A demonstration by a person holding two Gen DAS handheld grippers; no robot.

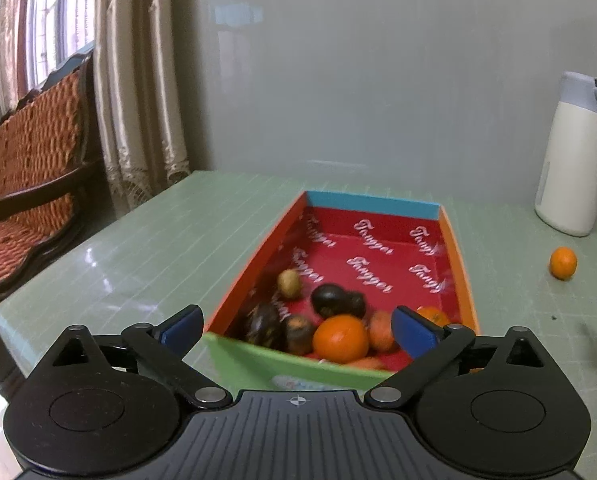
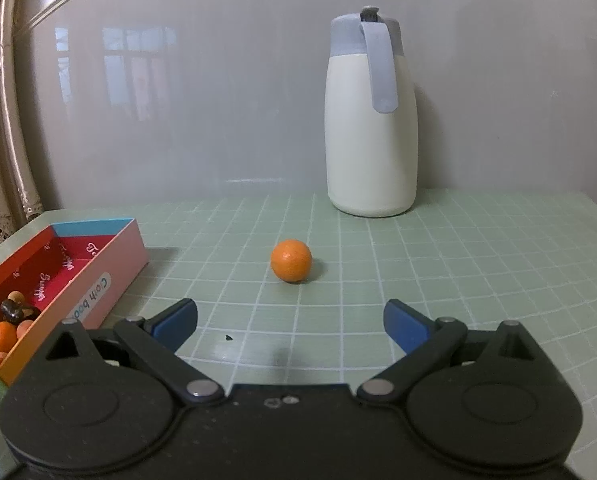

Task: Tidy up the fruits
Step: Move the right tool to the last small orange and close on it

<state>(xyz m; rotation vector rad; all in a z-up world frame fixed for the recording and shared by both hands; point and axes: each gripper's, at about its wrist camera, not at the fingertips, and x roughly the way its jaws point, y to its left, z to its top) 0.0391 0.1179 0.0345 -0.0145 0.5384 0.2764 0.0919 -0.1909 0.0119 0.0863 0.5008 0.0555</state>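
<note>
Step in hand: fetch the loose orange off the counter, right of the box, well apart from it.
Approach: centre the right gripper on it; close gently, likely to roll.
Right jaws: wide, empty.
Left gripper: jaws wide, empty, over the box's near end.
Box: shallow printed cardboard, red inside; oranges and dark fruit heaped at the near end.
Orange: round, dimpled, glossy.
Counter: pale green grid, smooth.
Jug: cream, matte, behind the orange.

Oranges and dark fruits heaped in red box; lone orange on table.
</note>
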